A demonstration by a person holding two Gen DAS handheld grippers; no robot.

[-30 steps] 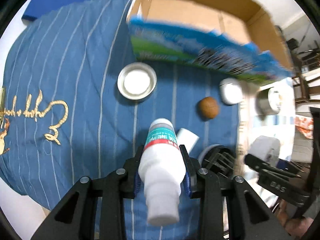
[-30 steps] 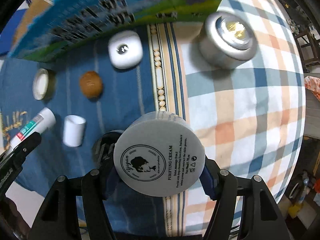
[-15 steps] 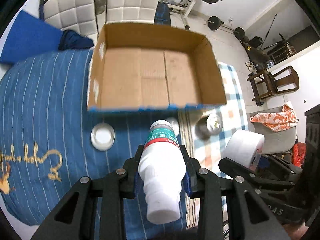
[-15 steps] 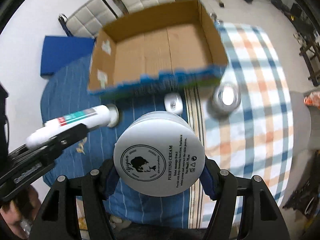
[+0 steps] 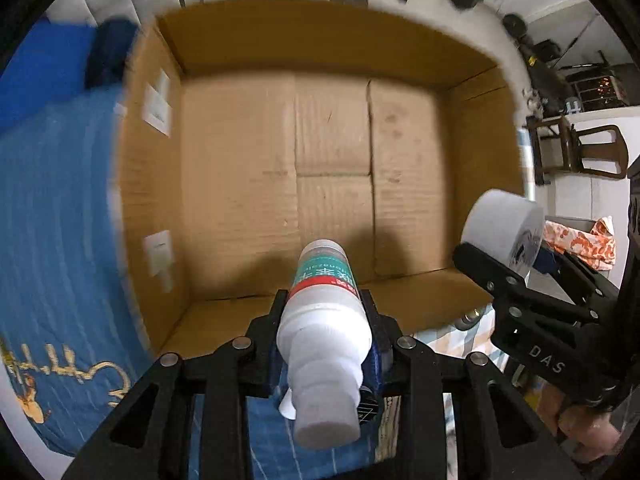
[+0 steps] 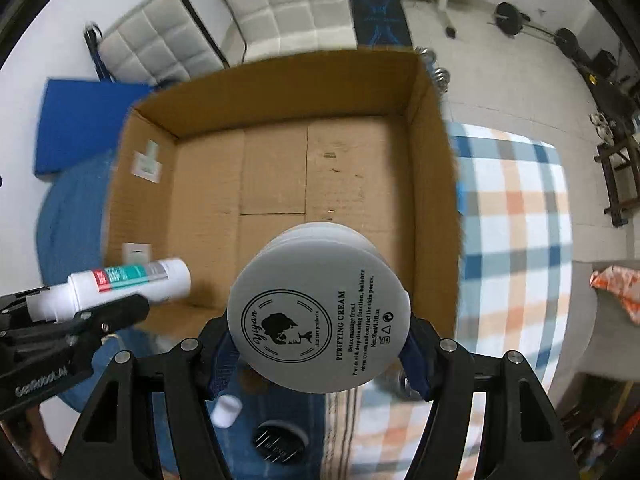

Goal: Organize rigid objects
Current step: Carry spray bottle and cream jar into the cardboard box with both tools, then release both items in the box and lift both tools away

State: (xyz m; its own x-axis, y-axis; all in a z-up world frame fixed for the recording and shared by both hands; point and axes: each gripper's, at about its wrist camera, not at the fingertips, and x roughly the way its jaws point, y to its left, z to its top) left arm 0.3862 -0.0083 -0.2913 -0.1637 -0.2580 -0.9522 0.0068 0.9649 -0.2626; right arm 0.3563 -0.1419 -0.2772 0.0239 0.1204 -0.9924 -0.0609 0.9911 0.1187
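My left gripper [image 5: 325, 316] is shut on a white bottle [image 5: 324, 320] with a teal and red label, held over the near edge of an open cardboard box [image 5: 280, 184]. My right gripper [image 6: 320, 340] is shut on a round white cream jar [image 6: 320, 308] labelled "Purifying Cream", held above the box's [image 6: 208, 200] near wall. The jar [image 5: 500, 228] and right gripper show at the right of the left wrist view. The bottle [image 6: 132, 284] and left gripper show at the left of the right wrist view. Nothing lies on the visible part of the box floor.
The box sits on a blue striped cloth [image 5: 52, 240] beside a plaid cloth [image 6: 516, 240]. A small white cylinder [image 6: 226, 410] and a dark round object [image 6: 278, 442] lie below the right gripper. White chairs [image 6: 280, 4], a blue mat [image 6: 80, 120] and weights stand behind.
Both grippers have risen and moved forward with their loads, from over the cloth and loose items to above the box's near edge. The box now fills both views.
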